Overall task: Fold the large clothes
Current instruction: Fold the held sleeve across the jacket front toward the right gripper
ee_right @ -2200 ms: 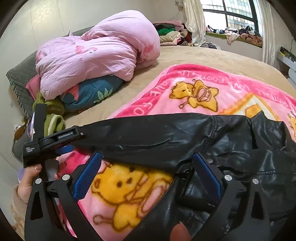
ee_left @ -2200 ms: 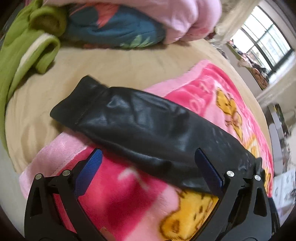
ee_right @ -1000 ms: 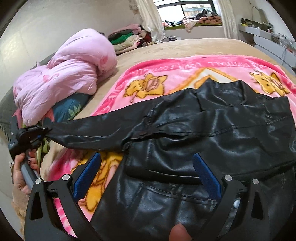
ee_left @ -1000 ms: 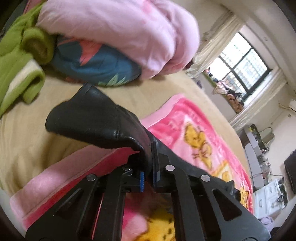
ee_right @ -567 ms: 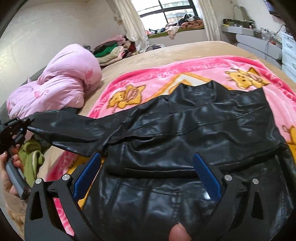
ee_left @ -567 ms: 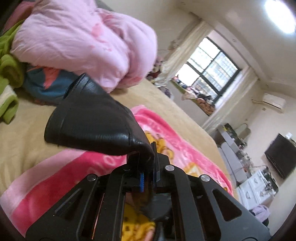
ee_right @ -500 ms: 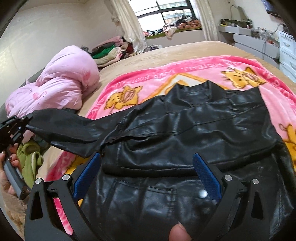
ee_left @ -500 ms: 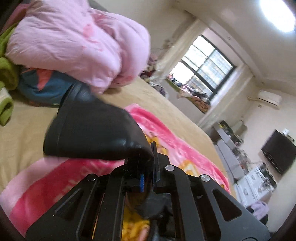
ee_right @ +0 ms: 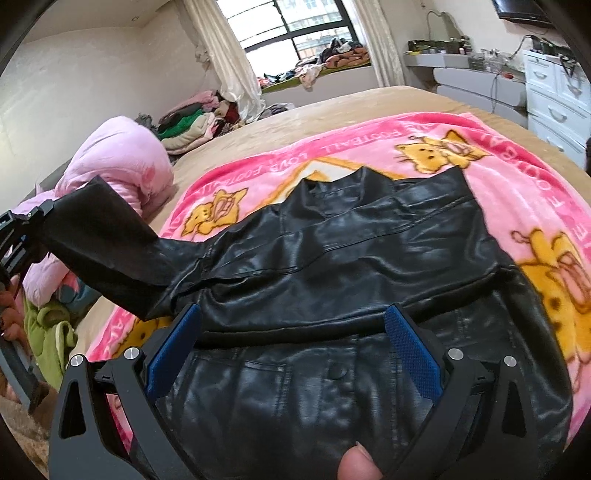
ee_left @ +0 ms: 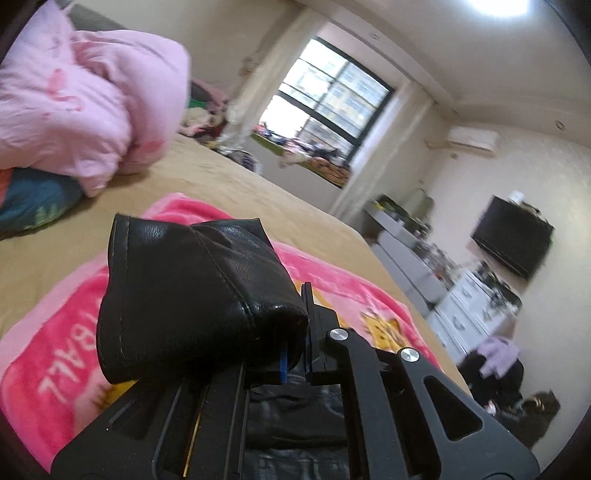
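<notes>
the black leather jacket [ee_right: 332, 280] is spread on the pink cartoon blanket [ee_right: 369, 147] on the bed. its sleeve [ee_left: 192, 295] is pinched by the left hand-held gripper [ee_left: 295, 360] and lifted; the right hand-held gripper [ee_right: 291, 350] is held wide above the body. slick, stiff leather could slip out or spring back unfolded.

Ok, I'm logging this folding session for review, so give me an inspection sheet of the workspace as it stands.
Surface: bed with tan cover, pink cartoon blanket spread on it.
Job's things: black leather jacket lying on the blanket; one sleeve lifted off it.
Clutter: pink duvet, green garment and piled clothes at the bed's far side.
Grippers: left gripper shut on the sleeve cuff; right gripper open above the jacket's front, holding nothing.
Cables: wires on the white drawers, away from the bed.
Surroundings: window, curtains, wall television, air conditioner.
</notes>
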The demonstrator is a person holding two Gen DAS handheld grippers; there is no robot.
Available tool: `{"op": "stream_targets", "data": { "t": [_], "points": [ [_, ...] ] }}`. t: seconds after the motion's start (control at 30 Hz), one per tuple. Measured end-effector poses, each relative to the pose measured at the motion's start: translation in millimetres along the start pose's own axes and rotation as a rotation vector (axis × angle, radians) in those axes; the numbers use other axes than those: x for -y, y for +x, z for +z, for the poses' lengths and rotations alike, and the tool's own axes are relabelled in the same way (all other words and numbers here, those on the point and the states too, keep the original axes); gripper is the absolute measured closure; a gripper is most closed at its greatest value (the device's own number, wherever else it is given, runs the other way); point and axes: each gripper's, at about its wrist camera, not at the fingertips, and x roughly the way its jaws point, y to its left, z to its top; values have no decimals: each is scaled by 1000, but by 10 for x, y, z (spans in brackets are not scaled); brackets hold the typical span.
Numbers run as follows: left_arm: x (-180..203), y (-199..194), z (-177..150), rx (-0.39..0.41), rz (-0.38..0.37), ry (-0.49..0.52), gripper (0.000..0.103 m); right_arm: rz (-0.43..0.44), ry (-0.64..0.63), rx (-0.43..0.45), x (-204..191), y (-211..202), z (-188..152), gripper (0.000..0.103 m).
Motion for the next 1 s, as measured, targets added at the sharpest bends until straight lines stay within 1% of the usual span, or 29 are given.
{"op": "stream_targets", "data": {
  "t": [0.07,0.13,0.27,0.33,0.4,0.5,0.57,0.63,0.8,0.93,1.0],
  "points": [
    [160,81,-54,-24,-34,40,103,-15,12,10,83,-61,6,5],
    [296,152,-120,-41,-49,84,103,-34,24,21,179,-120,9,5],
    [627,348,-361,-88,-80,183,103,-65,55,39,354,-231,14,5],
    [741,459,-485,-125,-99,226,103,-89,65,45,418,-267,16,5],
    [868,604,-647,-182,-120,285,102,-118,69,54,486,-311,11,5],
    [988,804,-851,-255,-144,331,102,-170,67,74,590,-390,3,5],
    [1053,928,-986,-295,-145,366,102,-202,72,85,682,-438,-4,5],
    [1108,1025,-1147,-330,-144,410,102,-216,88,90,779,-472,-9,5],
    [1266,1298,-1626,-452,-136,551,100,-236,143,97,1021,-531,-59,5],
    [1298,1477,-2013,-549,-116,649,96,-249,161,93,1148,-547,-90,5],
    [1320,1510,-2132,-571,-106,682,95,-252,171,95,1200,-553,-92,5]
  ]
}}
